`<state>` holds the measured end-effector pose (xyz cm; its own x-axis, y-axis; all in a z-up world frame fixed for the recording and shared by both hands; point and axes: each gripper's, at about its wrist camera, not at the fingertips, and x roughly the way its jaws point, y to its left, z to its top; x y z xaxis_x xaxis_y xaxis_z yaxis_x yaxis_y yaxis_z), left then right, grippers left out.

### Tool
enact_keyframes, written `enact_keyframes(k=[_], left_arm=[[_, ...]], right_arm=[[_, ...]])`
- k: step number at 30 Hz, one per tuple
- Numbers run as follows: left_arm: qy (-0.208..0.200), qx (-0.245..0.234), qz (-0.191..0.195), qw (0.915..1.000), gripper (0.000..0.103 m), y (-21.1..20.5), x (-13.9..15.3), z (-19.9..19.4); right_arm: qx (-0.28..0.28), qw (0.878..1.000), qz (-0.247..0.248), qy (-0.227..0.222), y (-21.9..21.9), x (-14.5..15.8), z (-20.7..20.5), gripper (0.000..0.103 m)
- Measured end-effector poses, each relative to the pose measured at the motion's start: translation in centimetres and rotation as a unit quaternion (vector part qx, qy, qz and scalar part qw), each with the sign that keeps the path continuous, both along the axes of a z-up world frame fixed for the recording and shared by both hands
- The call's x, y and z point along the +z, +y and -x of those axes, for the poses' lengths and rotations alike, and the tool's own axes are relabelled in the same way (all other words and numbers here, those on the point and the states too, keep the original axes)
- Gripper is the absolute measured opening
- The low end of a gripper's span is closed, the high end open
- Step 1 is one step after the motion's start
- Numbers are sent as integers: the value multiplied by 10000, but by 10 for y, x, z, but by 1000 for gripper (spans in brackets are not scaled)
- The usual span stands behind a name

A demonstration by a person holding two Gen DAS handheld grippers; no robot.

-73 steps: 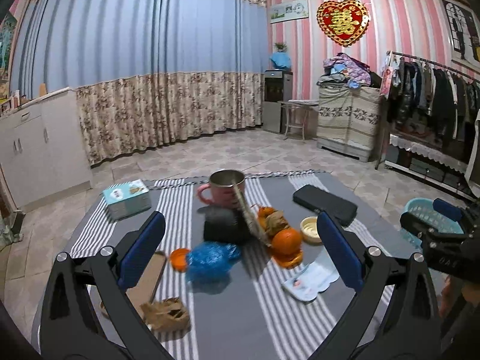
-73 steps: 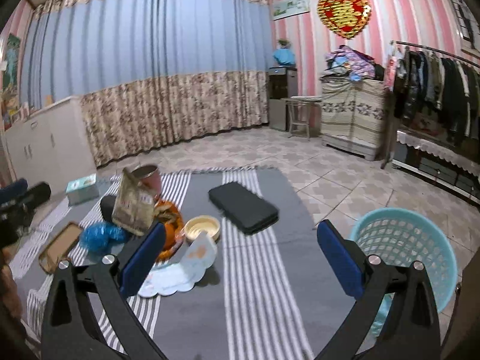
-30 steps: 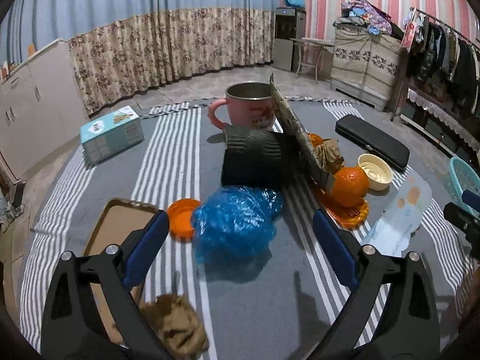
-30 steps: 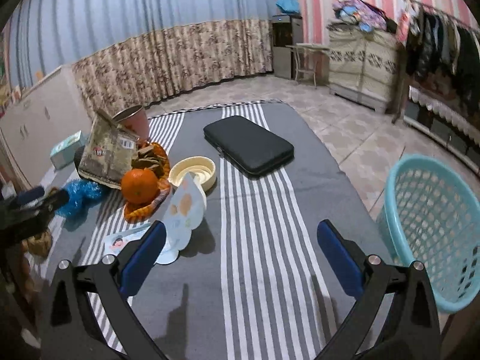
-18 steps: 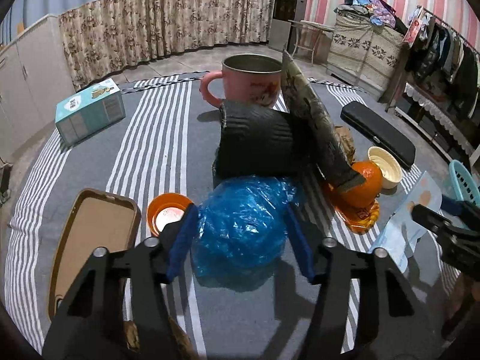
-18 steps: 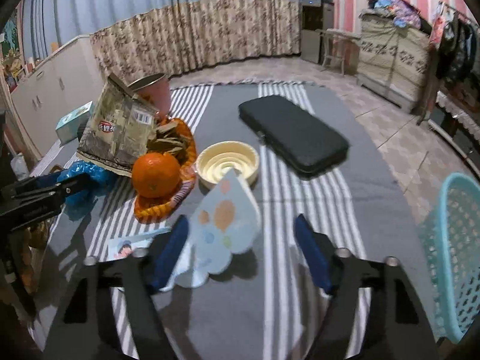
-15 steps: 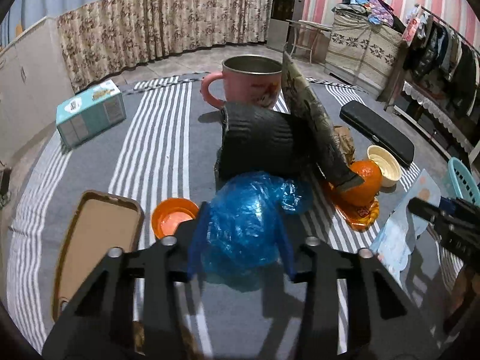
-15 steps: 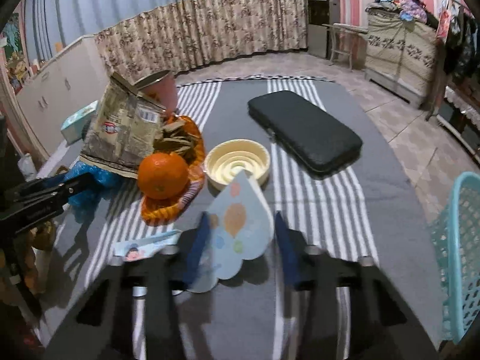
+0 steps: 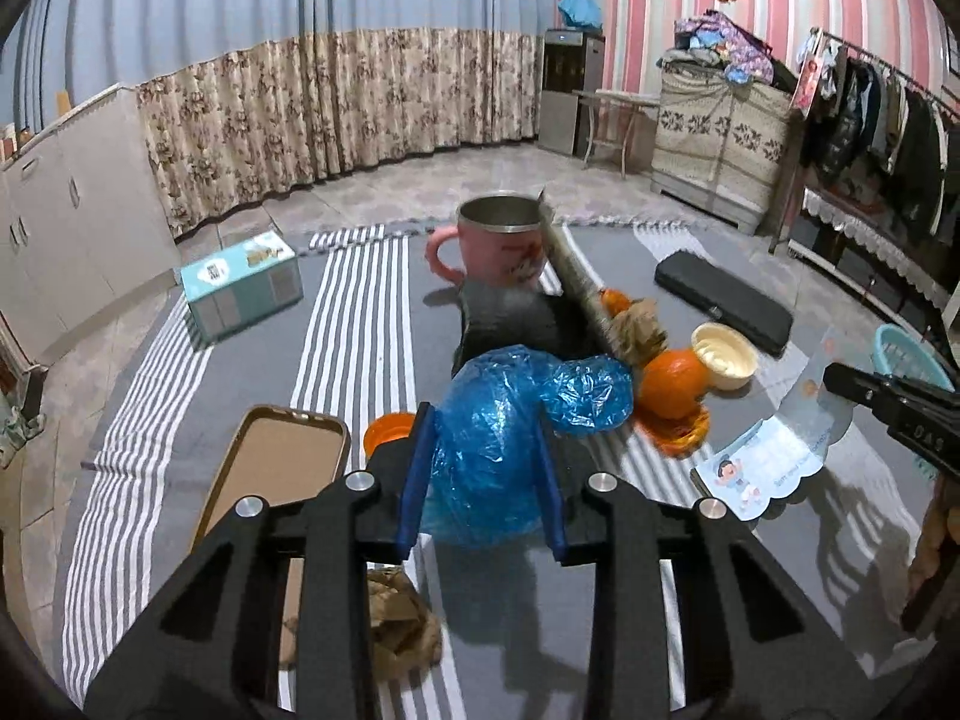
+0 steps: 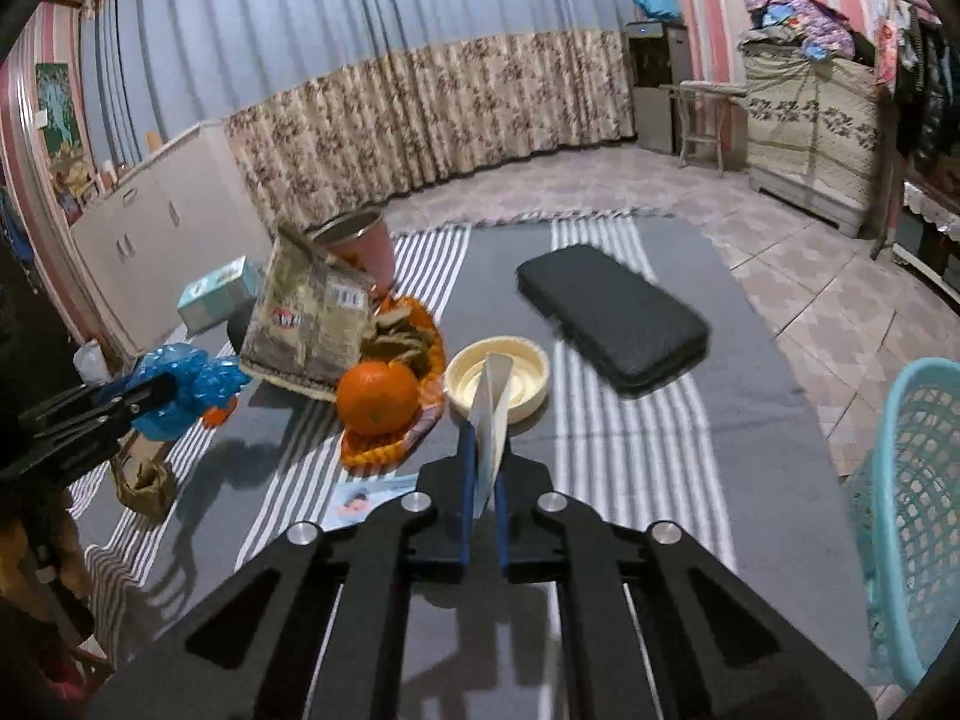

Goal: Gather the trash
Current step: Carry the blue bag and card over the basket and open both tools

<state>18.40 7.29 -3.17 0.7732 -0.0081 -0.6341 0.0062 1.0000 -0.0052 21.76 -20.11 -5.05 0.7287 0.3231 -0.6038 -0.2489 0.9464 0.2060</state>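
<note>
My left gripper is shut on a crumpled blue plastic bag and holds it just above the striped table. It also shows in the right wrist view. My right gripper is shut on a pale printed paper sheet, held edge-on. That sheet shows at the right of the left wrist view. A teal waste basket stands on the floor beside the table's right edge.
On the table are a pink mug, a torn snack bag, an orange on an orange wrapper, a cream dish, a black case, a teal box, a brown tray and brown crumpled paper.
Both grippers moved down to the table and closed. The left one took hold of the blue bag and lifted it slightly. The right one took hold of the paper sheet.
</note>
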Motion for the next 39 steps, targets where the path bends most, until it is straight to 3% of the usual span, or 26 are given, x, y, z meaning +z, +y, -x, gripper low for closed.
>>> enact_keyframes(k=[9, 17, 21, 26, 36, 39], left_arm=[[-467, -372, -96, 9982, 29, -45, 37, 19], [-635, -932, -6, 9936, 29, -110, 49, 12], [-713, -1313, 21, 9888, 29, -153, 50, 8], [-719, -1778, 138, 9813, 29, -207, 45, 3], [-438, -2688, 94, 9622, 29, -315, 13, -4], [-356, -2945, 36, 9550, 29, -346, 1, -6]], right_arm=[[-643, 9965, -12, -528, -54, 30, 30, 3], [-1503, 9824, 185, -1090, -121, 66, 61, 3], [-2005, 9735, 123, -1090, -166, 69, 70, 3], [-2633, 9588, 419, -981, -214, 65, 80, 3], [-3540, 9306, 534, -760, -285, 48, 96, 3], [-3613, 9288, 478, -675, -296, 40, 95, 3]])
